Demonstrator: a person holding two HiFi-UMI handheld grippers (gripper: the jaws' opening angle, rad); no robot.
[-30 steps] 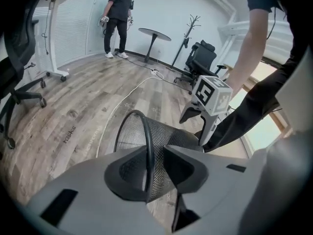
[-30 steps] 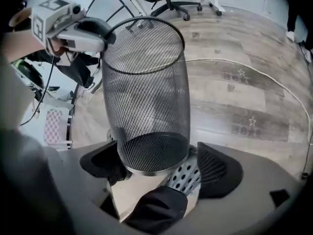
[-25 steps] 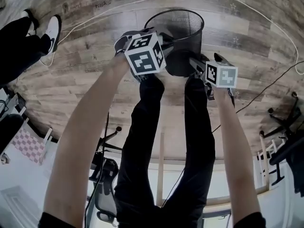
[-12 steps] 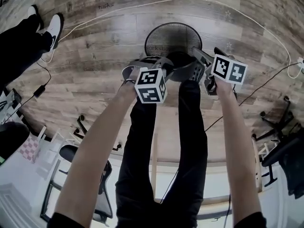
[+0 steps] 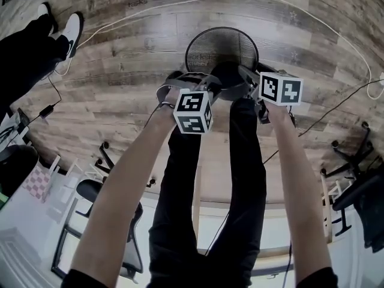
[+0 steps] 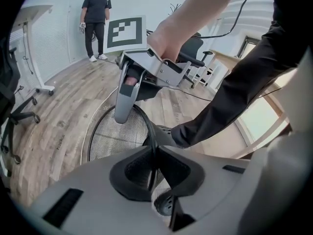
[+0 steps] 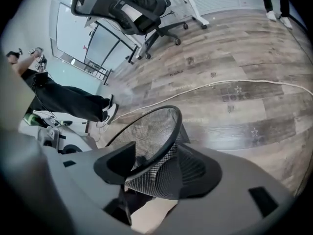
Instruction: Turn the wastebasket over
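Left gripper [image 6: 155,156]: we find the jaws drawn narrow and clamped on the thin rim [image 6: 149,131] of the wastebasket [image 5: 221,51], which runs straight through the slot between the pads.

Right gripper [image 7: 156,168]: the jaws are closing. The rim and a stretch of mesh wall stand between them, but a gap shows and we do not judge both pads to be pressing yet.

Position of the wastebasket: it sits on the wooden floor [image 5: 120,71] just ahead of the person's feet, directly beyond both grippers. In the head view its mouth shows as an almost full ring. We cannot tell whether the base sits flat on the floor.

Governing relation: both grippers meet the near arc of the rim, the left at its near-left part and the right at its near-right, close together, neither plainly nearer. The rest of the basket lies away from them.

Judgement: the turn will pivot about the line joining the two holds, so the right hold must be firm first.
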